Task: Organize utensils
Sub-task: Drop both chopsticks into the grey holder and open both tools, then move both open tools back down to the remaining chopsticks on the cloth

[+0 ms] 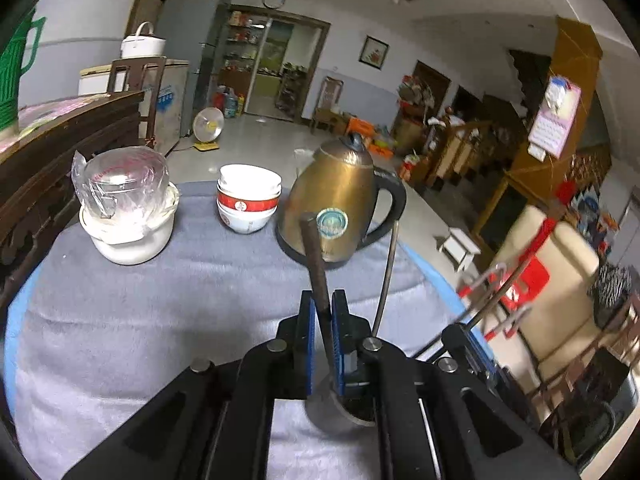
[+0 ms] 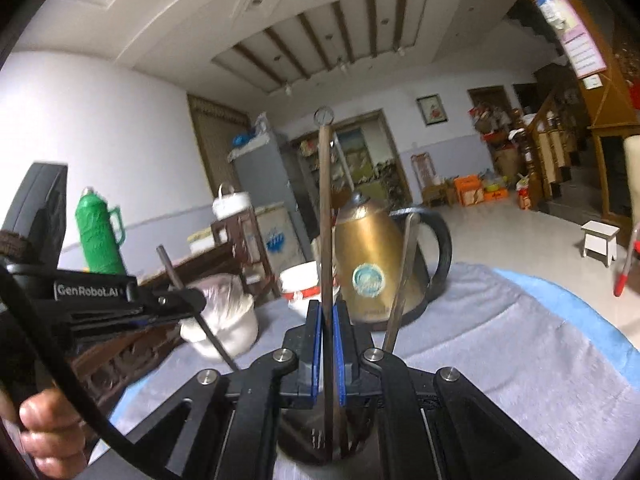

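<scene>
Right wrist: right gripper (image 2: pixel 328 344) clamped on long utensil (image 2: pixel 326 216), left gripper (image 1: pixel 325 332) on dark handle (image 1: pixel 316 256) (both over holder (image 2: pixel 320 446)); tilt could tip it.

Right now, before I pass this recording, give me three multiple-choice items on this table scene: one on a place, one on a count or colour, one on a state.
1. Where do the stacked bowls stand?
A. Between the wrapped white pot and the kettle
B. On top of the kettle
C. On the floor

2. What colour is the kettle's body?
A. Green
B. Brass gold
C. Red

3. What is the left hand-held gripper doing?
A. Standing open with nothing in it
B. Gripping a bowl's rim
C. Shut on a dark utensil handle

Answers: 1 A, the bowls sit on the grey cloth between the two. 2 B, its body is gold with a black handle. 3 C, the blue pads clamp the dark handle.
</scene>
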A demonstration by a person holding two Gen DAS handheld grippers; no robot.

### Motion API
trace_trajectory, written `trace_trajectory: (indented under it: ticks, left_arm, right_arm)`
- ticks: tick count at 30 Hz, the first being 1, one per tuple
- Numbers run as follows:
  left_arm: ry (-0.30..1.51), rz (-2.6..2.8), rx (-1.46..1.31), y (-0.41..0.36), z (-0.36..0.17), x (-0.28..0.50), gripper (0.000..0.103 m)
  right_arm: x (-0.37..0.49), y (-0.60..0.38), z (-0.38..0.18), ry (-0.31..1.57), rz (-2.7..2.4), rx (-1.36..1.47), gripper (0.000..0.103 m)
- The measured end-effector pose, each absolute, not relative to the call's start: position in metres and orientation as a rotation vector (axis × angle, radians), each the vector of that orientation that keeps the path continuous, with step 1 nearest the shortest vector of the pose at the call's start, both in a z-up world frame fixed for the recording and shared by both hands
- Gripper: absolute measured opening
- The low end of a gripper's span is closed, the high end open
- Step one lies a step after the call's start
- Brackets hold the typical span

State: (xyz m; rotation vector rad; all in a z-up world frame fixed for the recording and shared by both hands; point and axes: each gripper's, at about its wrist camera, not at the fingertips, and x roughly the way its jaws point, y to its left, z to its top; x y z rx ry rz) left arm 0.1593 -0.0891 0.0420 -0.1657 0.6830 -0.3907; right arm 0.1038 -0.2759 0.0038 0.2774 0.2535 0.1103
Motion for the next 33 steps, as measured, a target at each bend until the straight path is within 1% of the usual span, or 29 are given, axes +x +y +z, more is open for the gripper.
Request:
trace_trajectory:
  ticks: [3, 4, 5, 6, 7, 8, 10, 11, 12, 13, 16, 18, 19, 20, 21, 22, 27, 30, 33]
  left_arm:
    - [0.723, -0.421, -0.142, -0.085, 0.04, 0.155, 0.009]
    - [0.736, -0.429, -0.137, -0.082, 0.039, 0.152, 0.013]
    - [0.747, -0.435, -0.132, -0.079, 0.038, 0.15, 0.019]
    - [0.753, -0.443, -0.13, -0.077, 0.038, 0.147, 0.033]
    - [0.751, -0.448, -0.129, -0.073, 0.039, 0.143, 0.041]
    - [0.744, -0.448, -0.123, -0.069, 0.039, 0.137, 0.044]
    - [0.742, -0.454, -0.114, -0.061, 0.04, 0.129, 0.047]
    - [0.745, -0.463, -0.113, -0.056, 0.039, 0.124, 0.048]
    - [0.748, -0.464, -0.111, -0.053, 0.04, 0.121, 0.05]
    - [0.75, -0.458, -0.105, -0.048, 0.039, 0.116, 0.052]
    - [0.761, -0.438, -0.103, -0.033, 0.032, 0.105, 0.053]
    - [0.77, -0.416, -0.096, -0.025, 0.027, 0.101, 0.054]
    - [0.774, -0.4, -0.092, -0.02, 0.023, 0.099, 0.054]
    - [0.781, -0.384, -0.089, -0.016, 0.02, 0.096, 0.054]
    - [0.793, -0.366, -0.087, -0.012, 0.016, 0.094, 0.054]
    - [0.804, -0.356, -0.089, -0.009, 0.012, 0.094, 0.054]
    - [0.894, -0.297, -0.079, 0.005, -0.013, 0.091, 0.055]
    - [0.975, -0.274, -0.065, 0.011, -0.036, 0.09, 0.055]
    - [1.032, -0.275, -0.08, 0.018, -0.053, 0.089, 0.055]
  right_arm:
    - [0.096, -0.275, 0.0, 0.298, 0.112, 0.269, 0.007]
    - [0.094, -0.277, -0.001, 0.316, 0.109, 0.273, 0.008]
    - [0.09, -0.278, -0.002, 0.324, 0.106, 0.277, 0.008]
    - [0.085, -0.276, -0.004, 0.331, 0.1, 0.283, 0.008]
    - [0.083, -0.278, -0.006, 0.356, 0.089, 0.294, 0.009]
    - [0.08, -0.279, -0.008, 0.382, 0.084, 0.306, 0.01]
    - [0.08, -0.286, -0.013, 0.466, 0.091, 0.363, 0.021]
    - [0.078, -0.289, -0.015, 0.49, 0.087, 0.389, 0.039]
    - [0.074, -0.293, -0.017, 0.504, 0.081, 0.423, 0.071]
    - [0.066, -0.298, -0.018, 0.489, 0.081, 0.452, 0.08]
    - [0.041, -0.301, -0.012, 0.411, 0.101, 0.431, 0.079]
    - [0.03, -0.301, -0.007, 0.402, 0.12, 0.414, 0.077]
    - [0.022, -0.302, -0.005, 0.393, 0.131, 0.412, 0.064]
    - [0.018, -0.302, -0.003, 0.394, 0.136, 0.405, 0.057]
    - [0.015, -0.301, -0.001, 0.404, 0.14, 0.394, 0.046]
    - [0.013, -0.3, -0.001, 0.42, 0.142, 0.382, 0.038]
    - [0.016, -0.281, -0.013, 0.525, 0.205, 0.372, 0.037]
    - [0.025, -0.256, -0.032, 0.64, 0.245, 0.337, 0.037]
    - [0.039, -0.23, -0.059, 0.778, 0.273, 0.298, 0.029]
